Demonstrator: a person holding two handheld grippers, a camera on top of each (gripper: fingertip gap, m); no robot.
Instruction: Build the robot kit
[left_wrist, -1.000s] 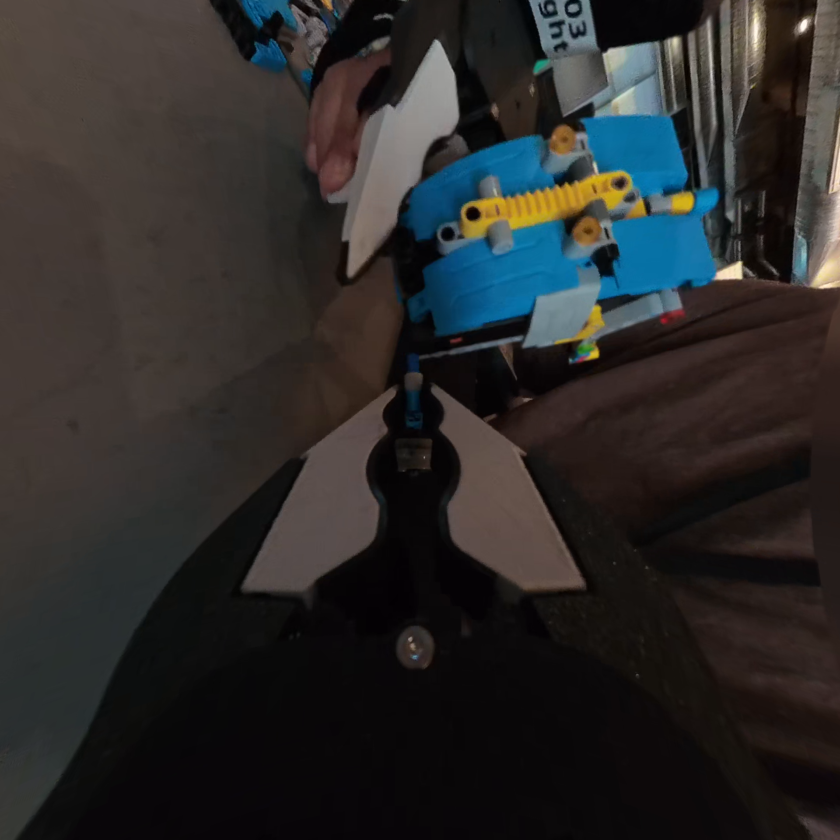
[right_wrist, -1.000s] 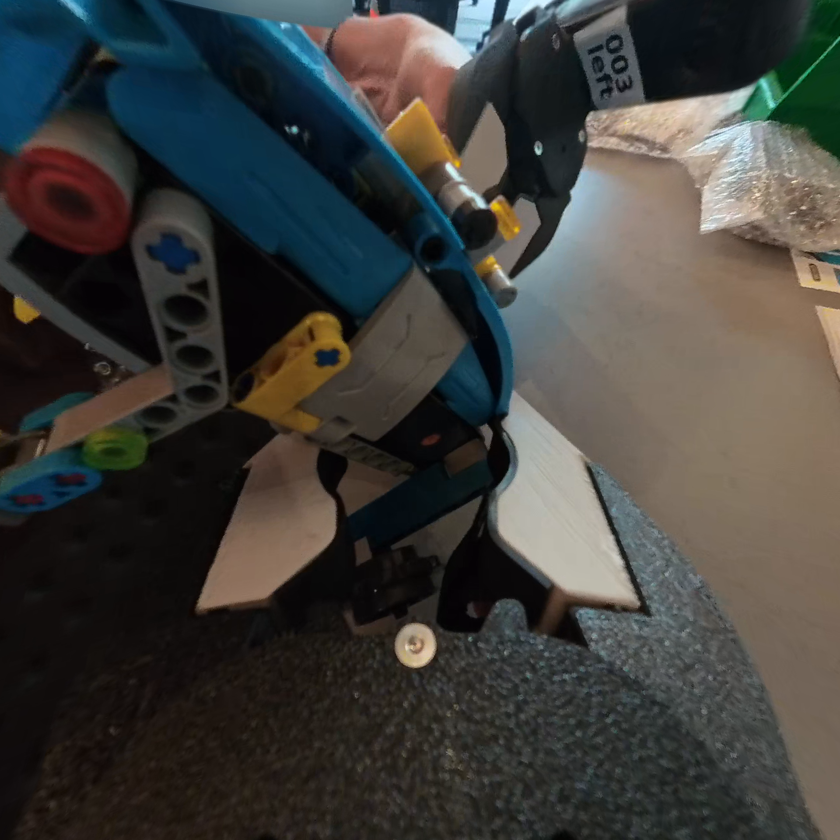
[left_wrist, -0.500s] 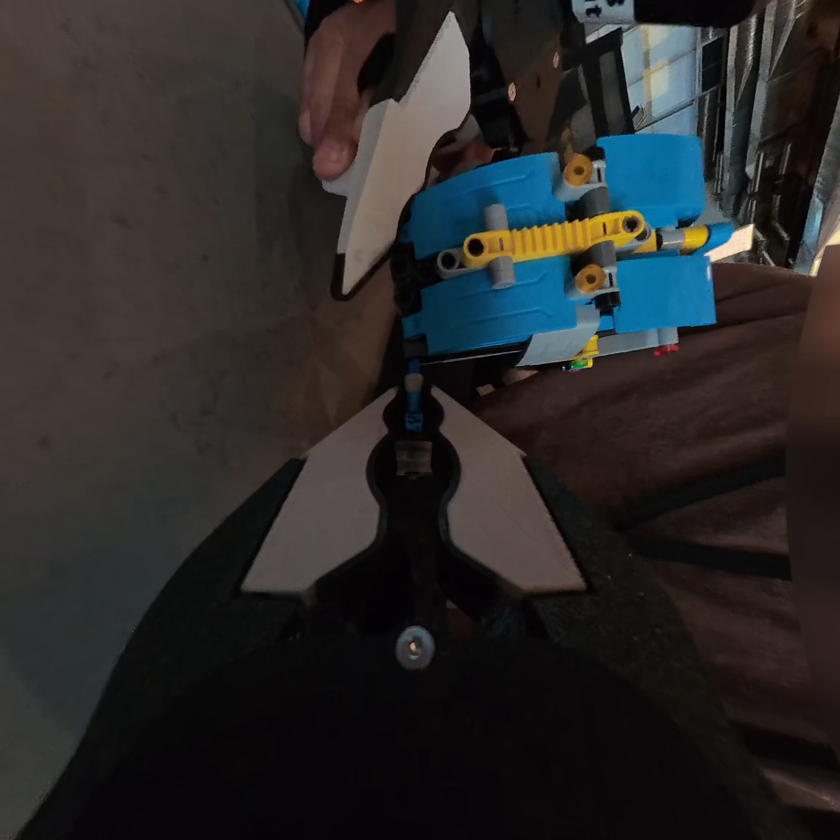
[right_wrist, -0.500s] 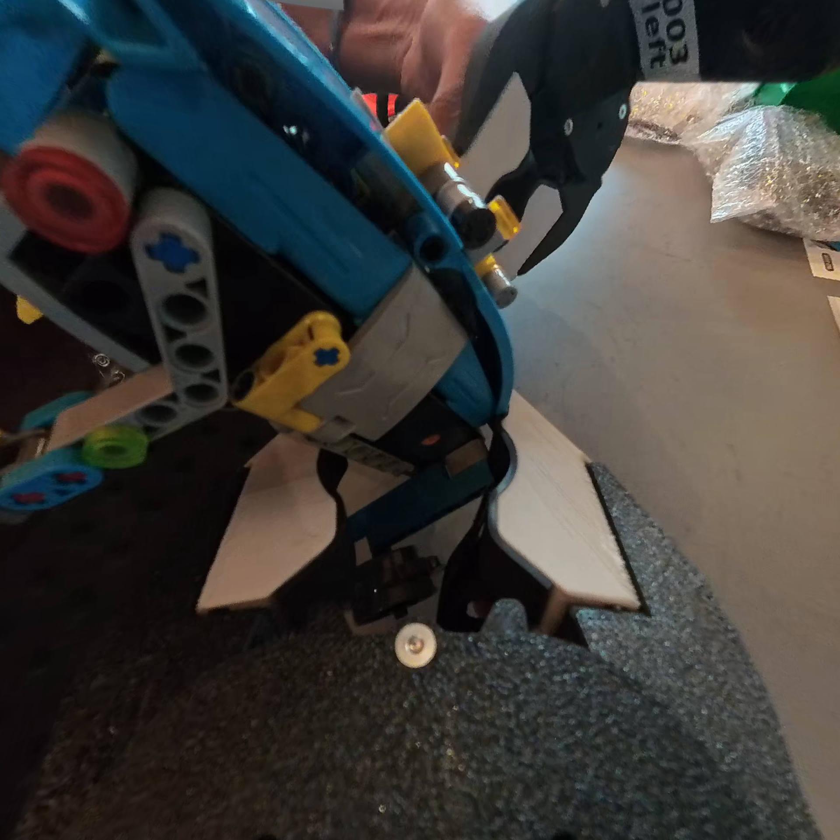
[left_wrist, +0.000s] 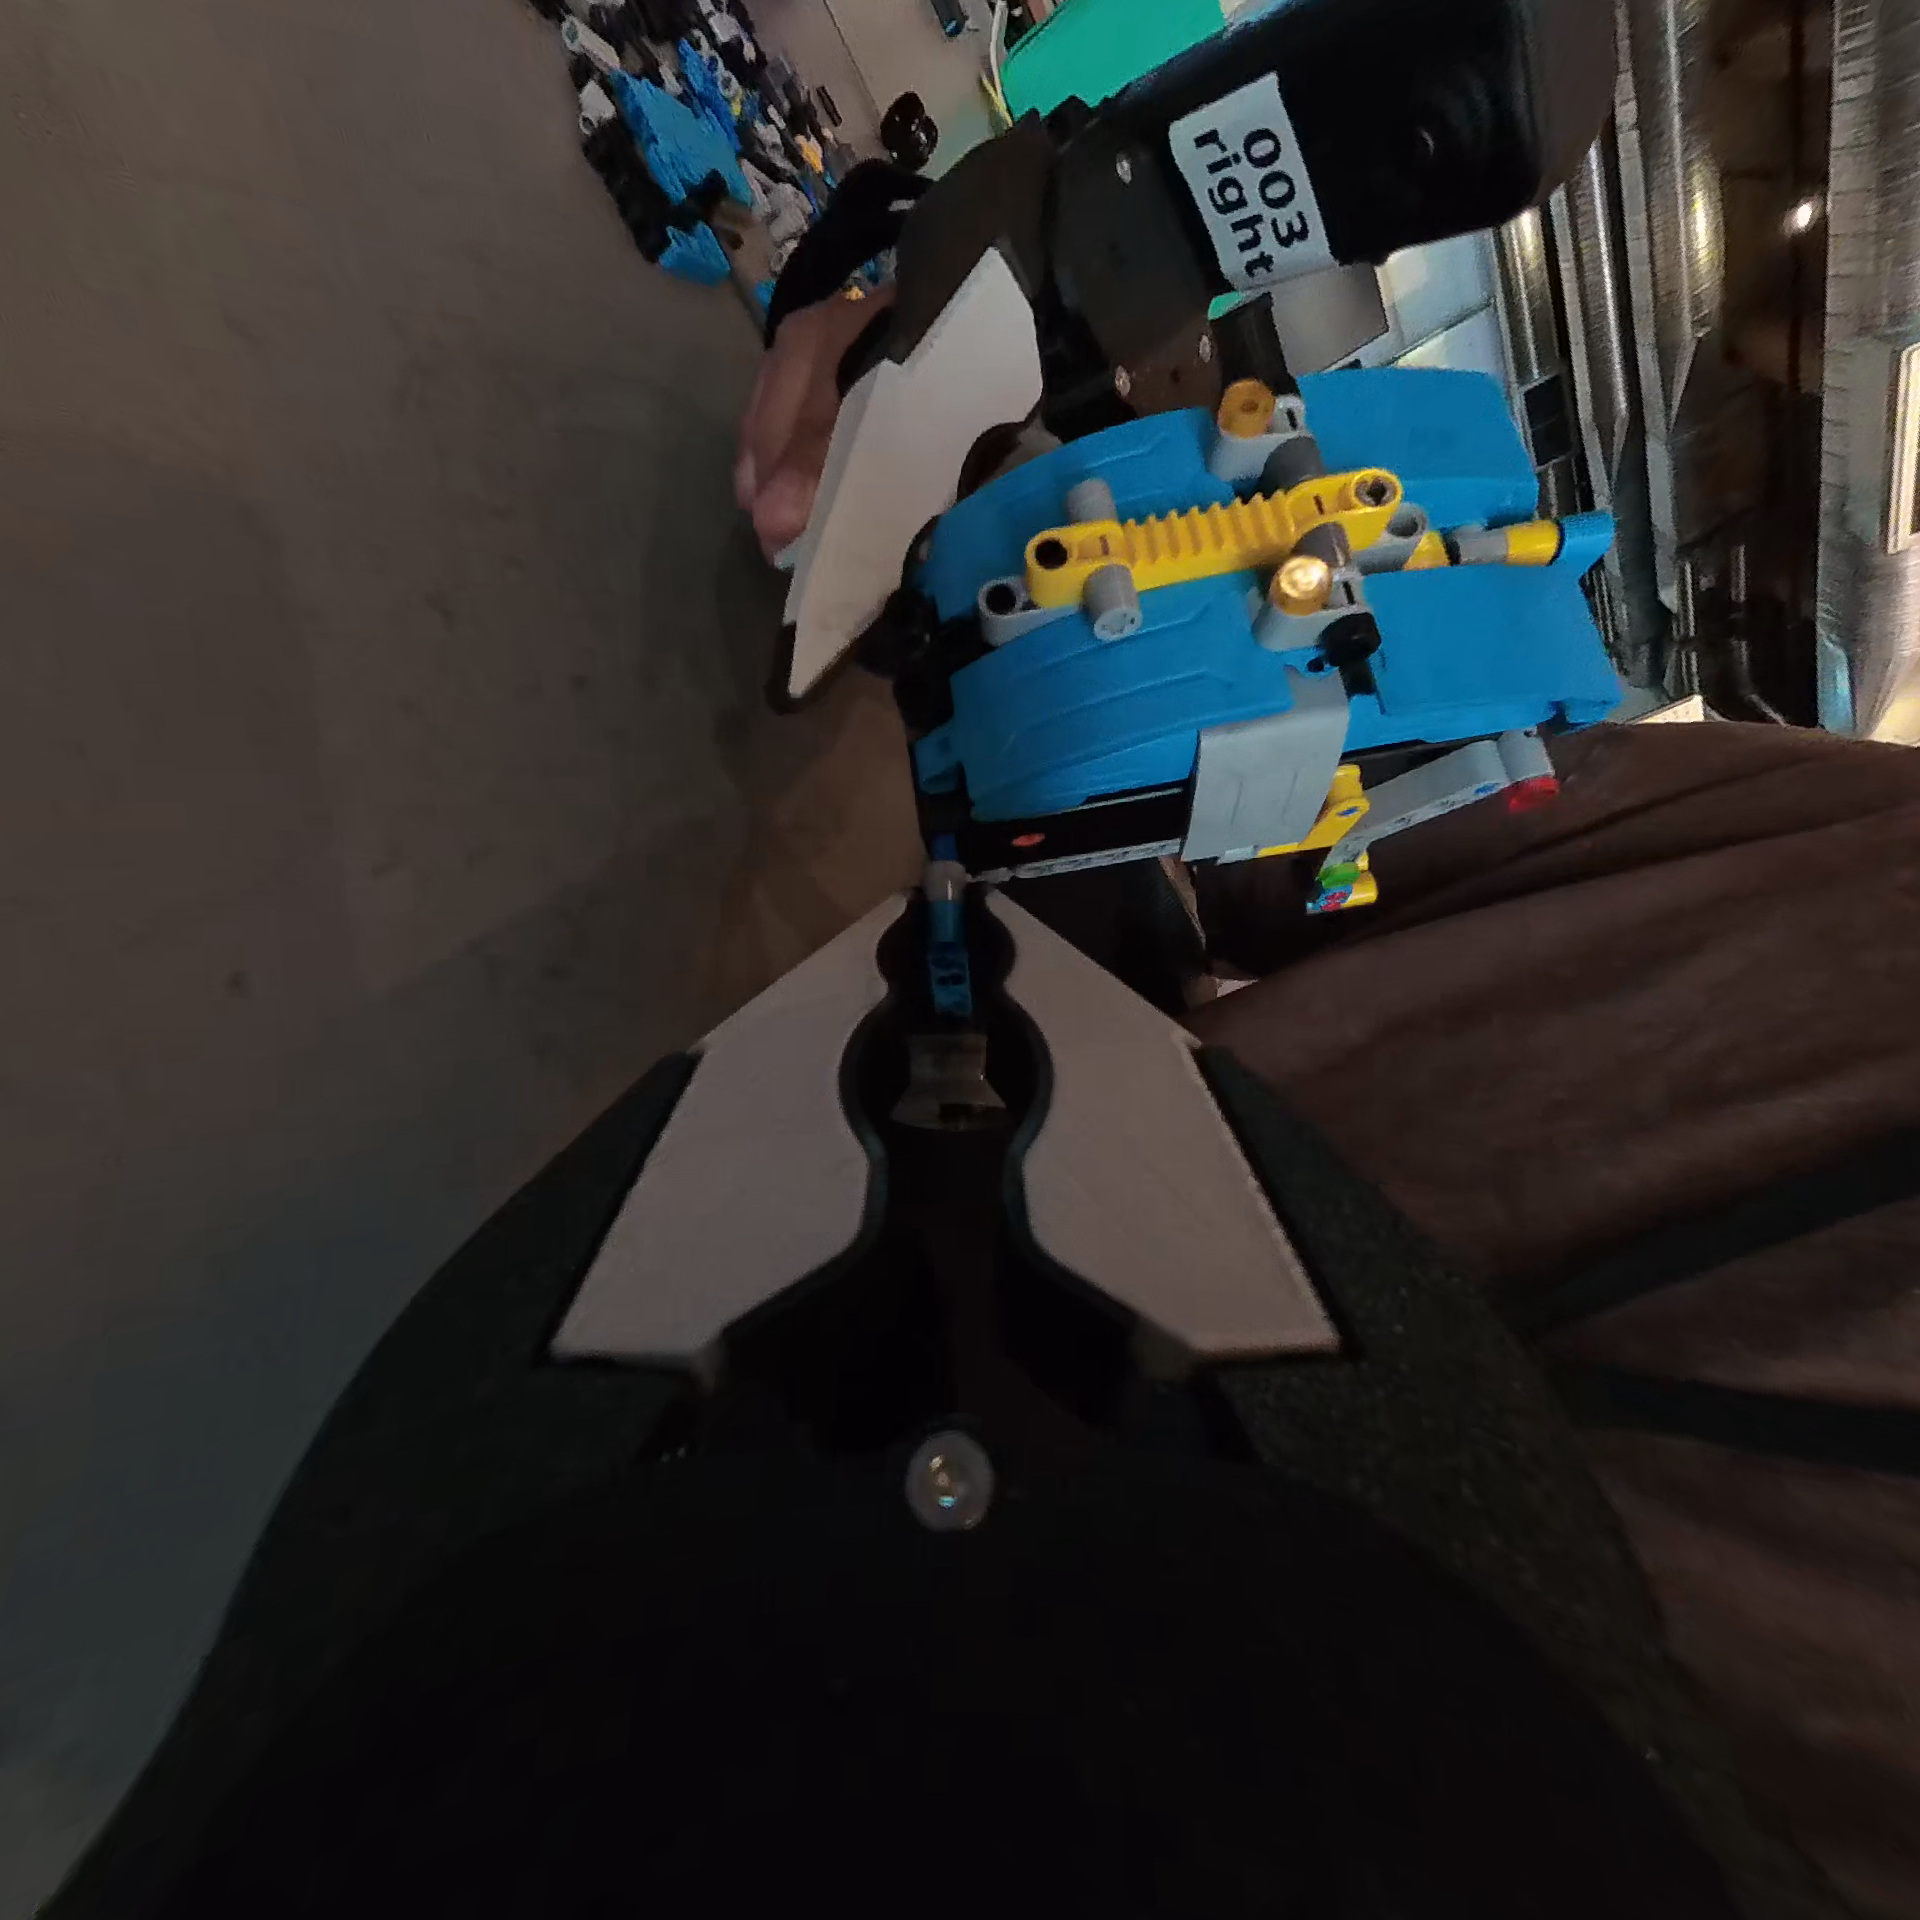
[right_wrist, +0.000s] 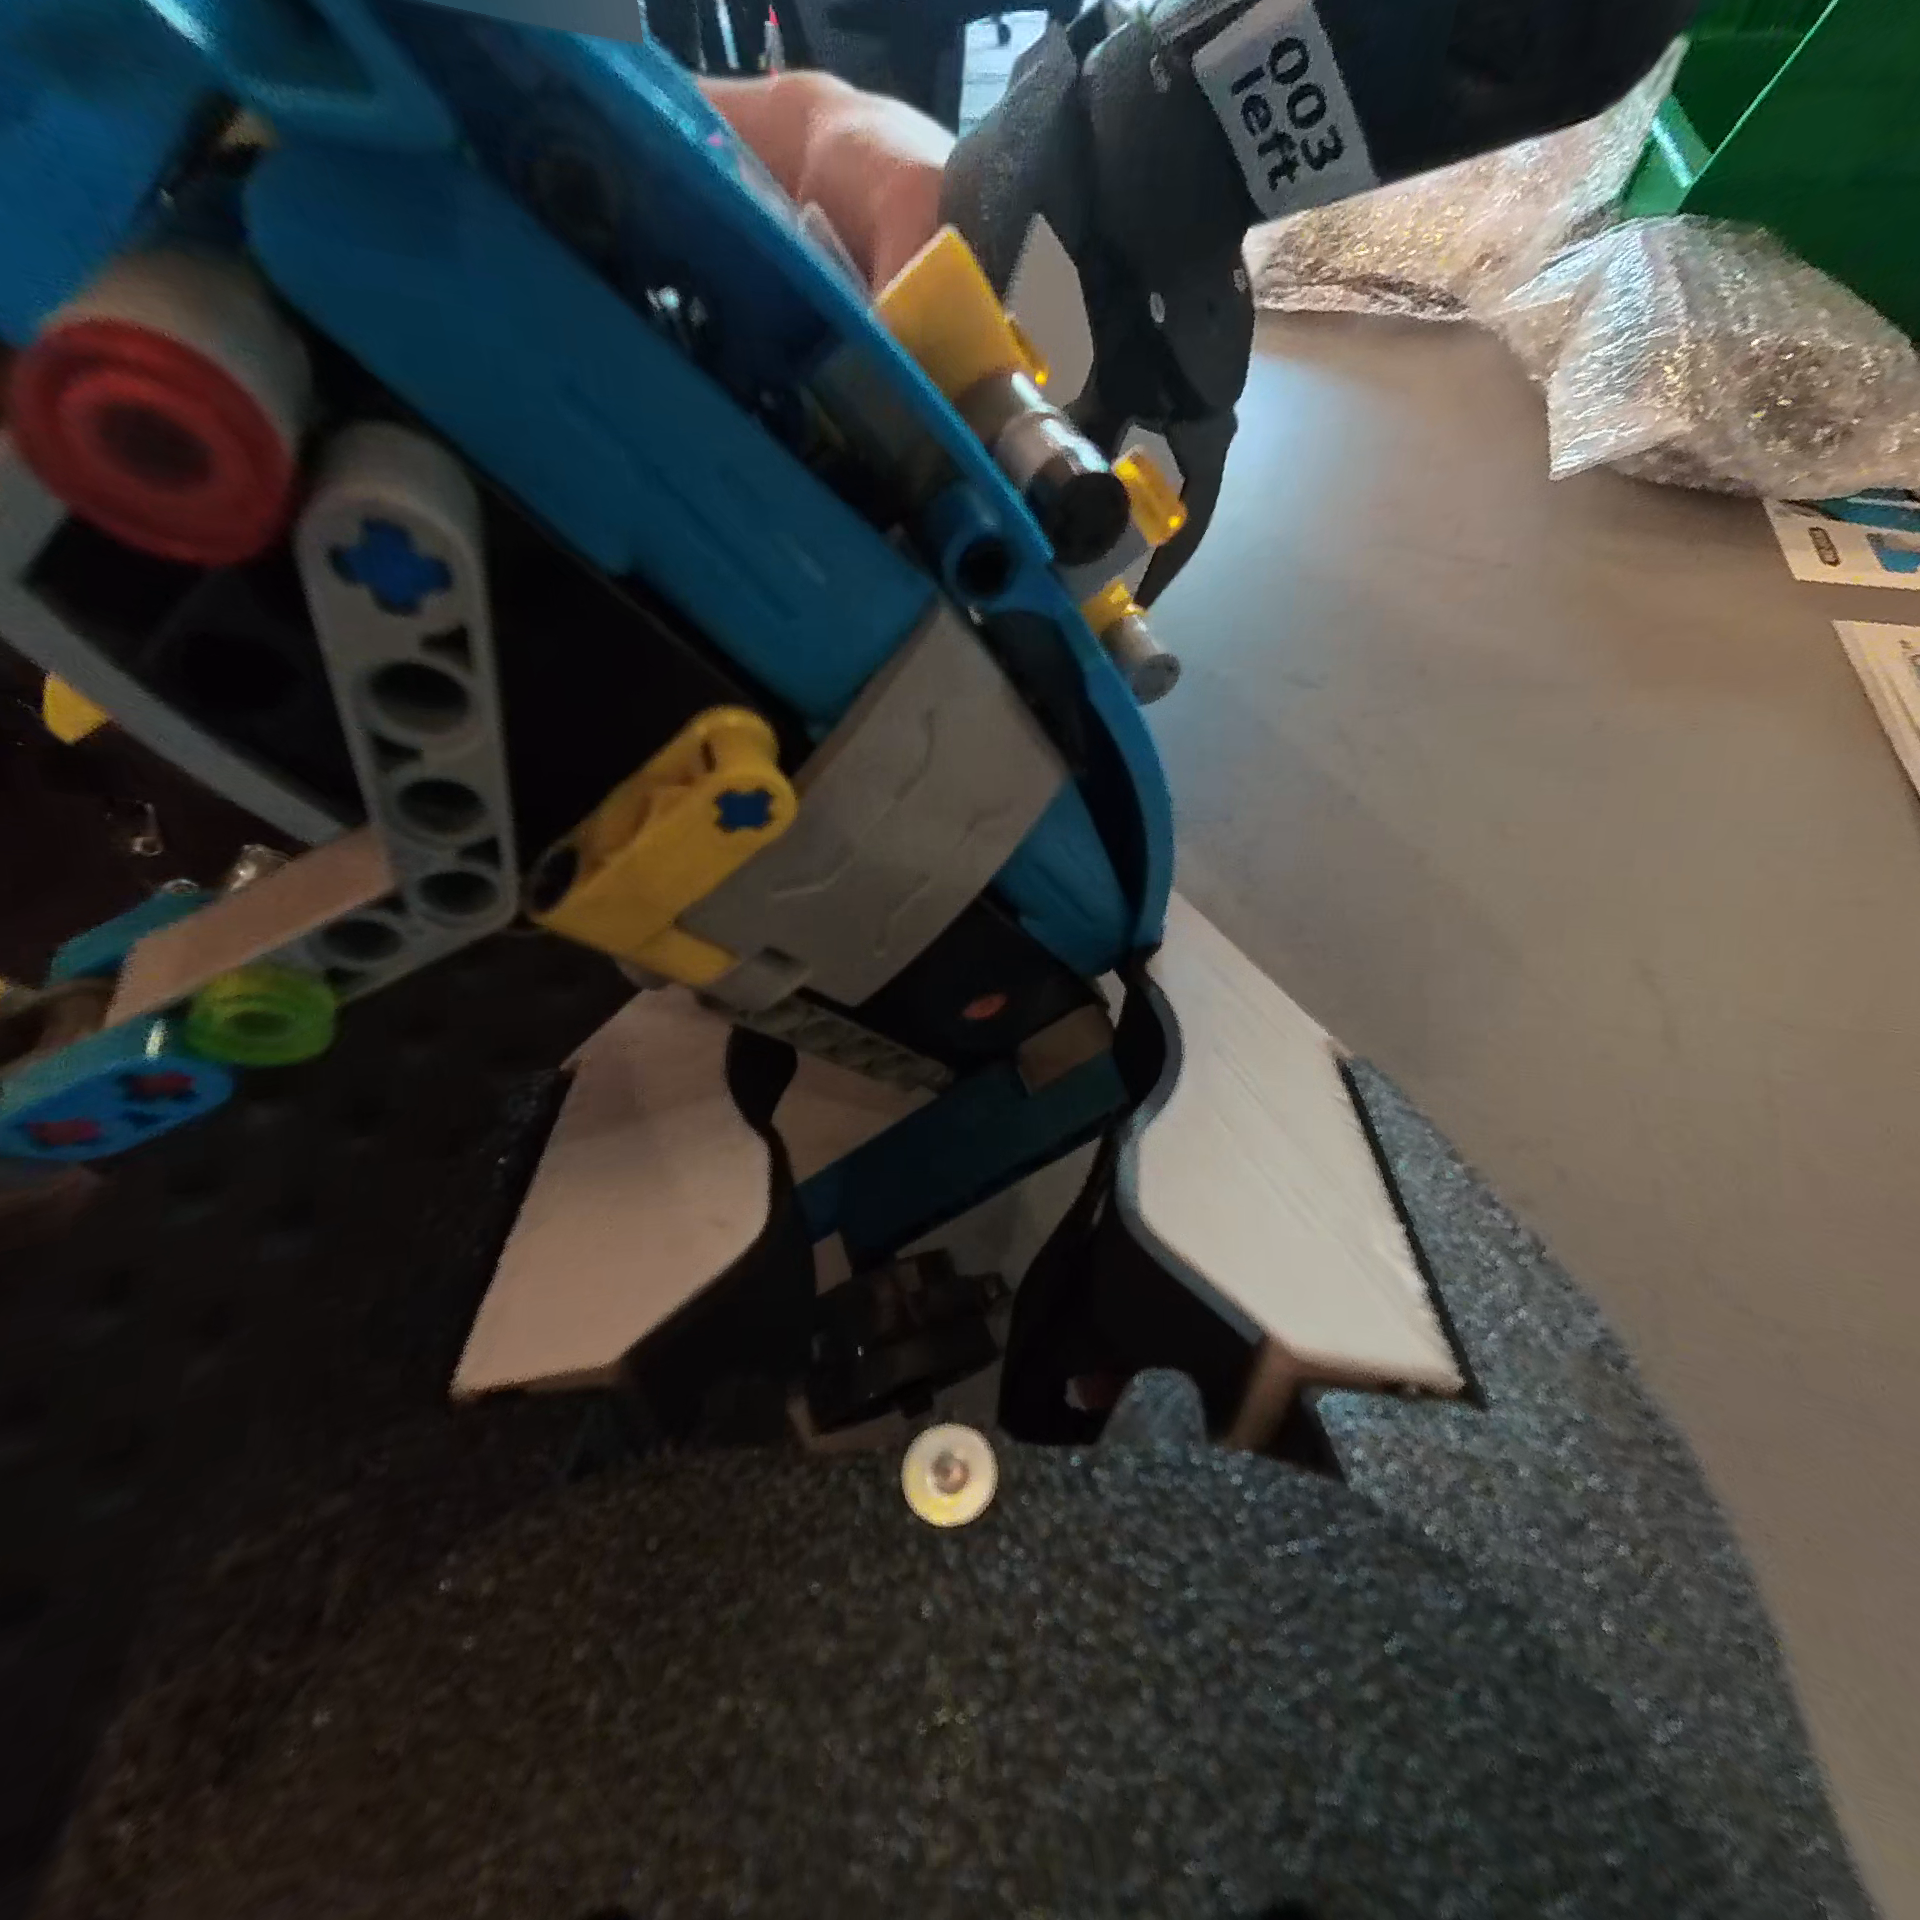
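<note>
**Risk: a thin pin in one grip, a heavy model in the other**

Slippage is our main worry. In the left wrist view, the left gripper (left_wrist: 948, 940) is closed on a slim blue pin with a grey tip (left_wrist: 945, 935), pinched only at the very ends of the fingers. The pin's tip sits at the lower corner of the blue brick-built model (left_wrist: 1226, 665), touching it or just short of it; we cannot tell which. A pin held by so little could, in our judgement, twist or pop out if it meets the model off-axis.

The right gripper (right_wrist: 945, 1122) is clamped on the model's underside, its fingers around a dark blue beam (right_wrist: 956, 1143). The model leans well out past that hold, so we judge that a sideways push from the pin might lever it round in the grip or loosen parts such as the yellow toothed rack (left_wrist: 1205, 530).

The model is held in the air beside the grey table (right_wrist: 1507, 779) and above the brown fabric (left_wrist: 1558, 987) of the person's lap. A dropped pin would be hard to find there. Bubble wrap (right_wrist: 1704, 364) lies farther back on the table.
</note>
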